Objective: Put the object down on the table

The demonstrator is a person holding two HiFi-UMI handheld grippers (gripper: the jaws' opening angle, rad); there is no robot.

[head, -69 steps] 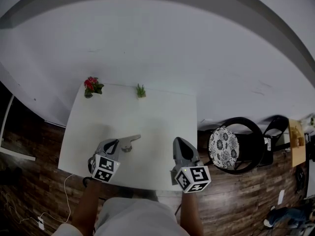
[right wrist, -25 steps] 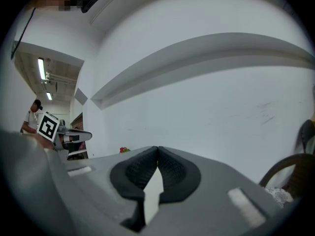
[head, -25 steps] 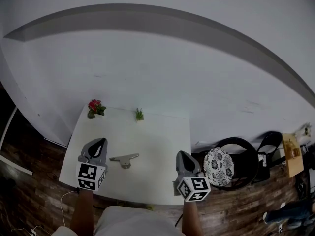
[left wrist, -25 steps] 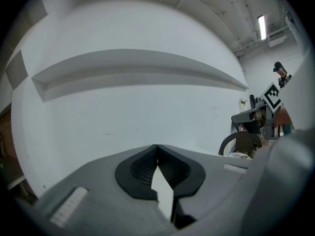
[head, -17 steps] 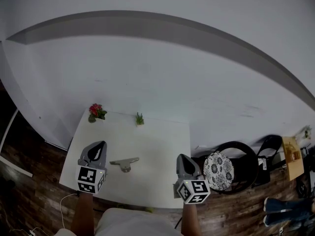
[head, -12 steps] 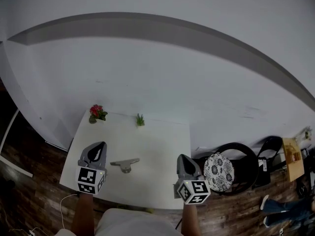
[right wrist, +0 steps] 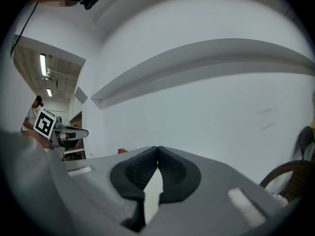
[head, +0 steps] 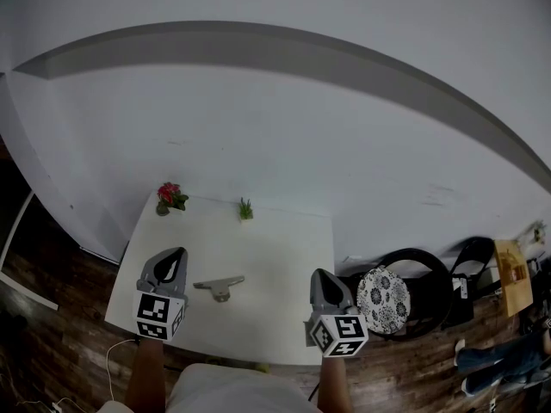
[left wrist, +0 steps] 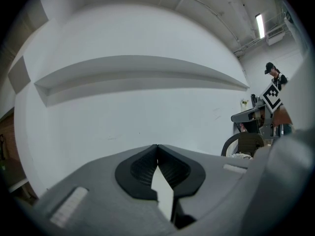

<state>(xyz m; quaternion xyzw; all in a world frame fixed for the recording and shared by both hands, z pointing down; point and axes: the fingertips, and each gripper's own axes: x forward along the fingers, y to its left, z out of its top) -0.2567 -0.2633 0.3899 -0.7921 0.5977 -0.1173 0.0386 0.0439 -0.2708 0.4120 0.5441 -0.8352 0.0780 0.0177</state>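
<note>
On the white table (head: 280,256), between the two grippers, the grey object (head: 219,286) lies flat. It's a small bracket-like piece, exact make hard to tell, nearer the L side, close to the left gripper (head: 178,255) but not touching it. The left gripper view shows its jaws pressed together w/ nothing between them. The right gripper (head: 319,275) is likewise clenched on nothing, hovering near the table's R edge, well apart from the object. So the put-down step looks done, imo: object's resting on the tabletop, no grip on it. A red-flower pot (head: 170,198) and a small green plant (head: 246,209) sit at the far edge, out of the way. Next move prob calls for little: keep both grippers clear of the object, no nudging.
</note>
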